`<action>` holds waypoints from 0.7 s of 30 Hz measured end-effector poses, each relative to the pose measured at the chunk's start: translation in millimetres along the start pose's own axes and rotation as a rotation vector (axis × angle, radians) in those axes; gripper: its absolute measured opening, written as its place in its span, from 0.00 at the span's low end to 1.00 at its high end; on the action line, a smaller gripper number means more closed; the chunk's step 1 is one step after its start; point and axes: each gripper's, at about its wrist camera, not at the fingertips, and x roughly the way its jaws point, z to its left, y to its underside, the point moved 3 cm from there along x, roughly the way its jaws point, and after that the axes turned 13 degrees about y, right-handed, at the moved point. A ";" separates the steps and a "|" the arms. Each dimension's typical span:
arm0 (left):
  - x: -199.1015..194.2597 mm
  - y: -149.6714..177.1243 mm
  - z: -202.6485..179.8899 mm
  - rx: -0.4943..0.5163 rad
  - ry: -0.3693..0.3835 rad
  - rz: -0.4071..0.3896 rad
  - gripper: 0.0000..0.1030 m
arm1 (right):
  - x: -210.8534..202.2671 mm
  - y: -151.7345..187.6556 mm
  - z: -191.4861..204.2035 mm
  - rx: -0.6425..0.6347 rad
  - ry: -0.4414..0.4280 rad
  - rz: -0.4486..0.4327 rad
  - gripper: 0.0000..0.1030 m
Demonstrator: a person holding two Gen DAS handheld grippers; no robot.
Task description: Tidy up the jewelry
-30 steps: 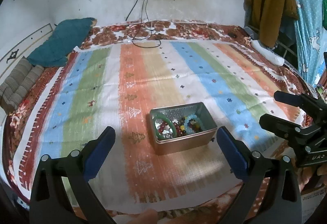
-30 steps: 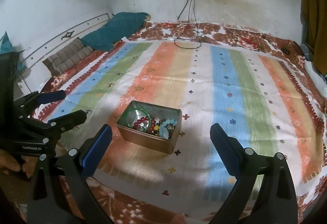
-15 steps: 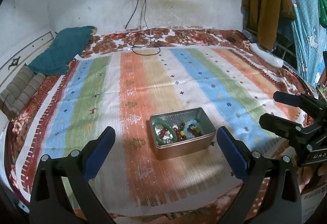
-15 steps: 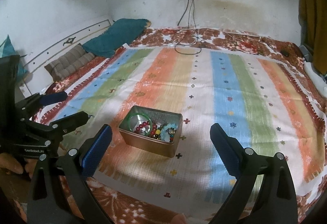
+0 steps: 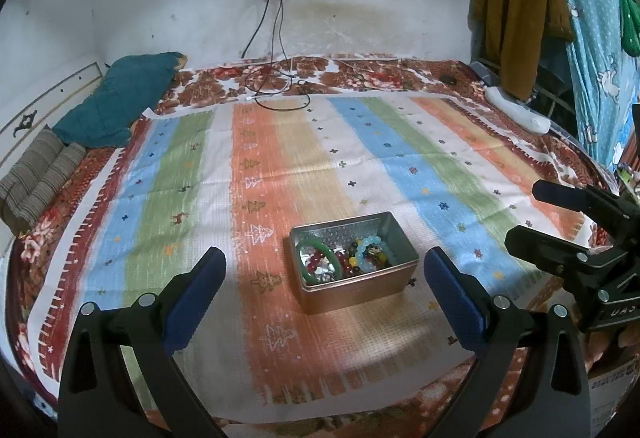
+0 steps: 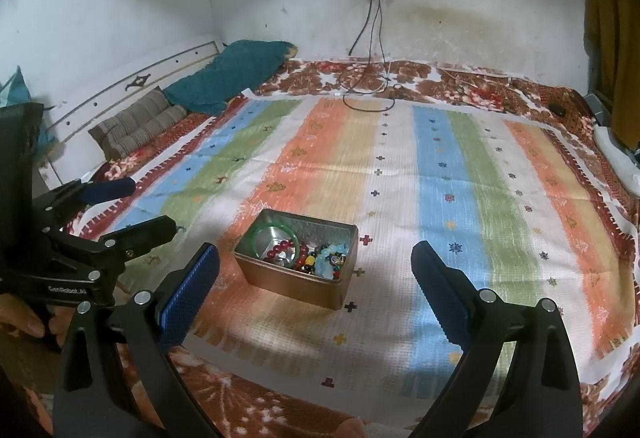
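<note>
we hold the left gripper (image 5: 325, 270) low over the near edge of the striped bedspread (image 5: 280, 166), its blue-padded fingers (image 5: 196, 294) spread wide apart and gripping nothing, and the right gripper (image 6: 316, 266) beside it in the same pose, its fingers also parted and empty. each points toward the metal tin (image 5: 352, 270), which sits on the orange stripe of the spread, well short of either pair of fingertips. in the left wrist view the right gripper juts in from the right edge; in the right wrist view the left one comes in from the left, with part of a hand (image 6: 24, 322) under it, mostly cut off by the frame. inside the tin we see a green bangle (image 5: 319, 258) at the left end and a heap of beaded bracelets (image 5: 366, 254), red, yellow and pale blue, tangled so we cannot count them. the far corner holds a teal pillow (image 5: 116, 102)
</note>
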 end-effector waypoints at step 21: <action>-2.8 -1.5 1.4 0.008 0.015 -0.010 0.94 | -0.9 0.3 1.5 0.002 0.000 -0.005 0.95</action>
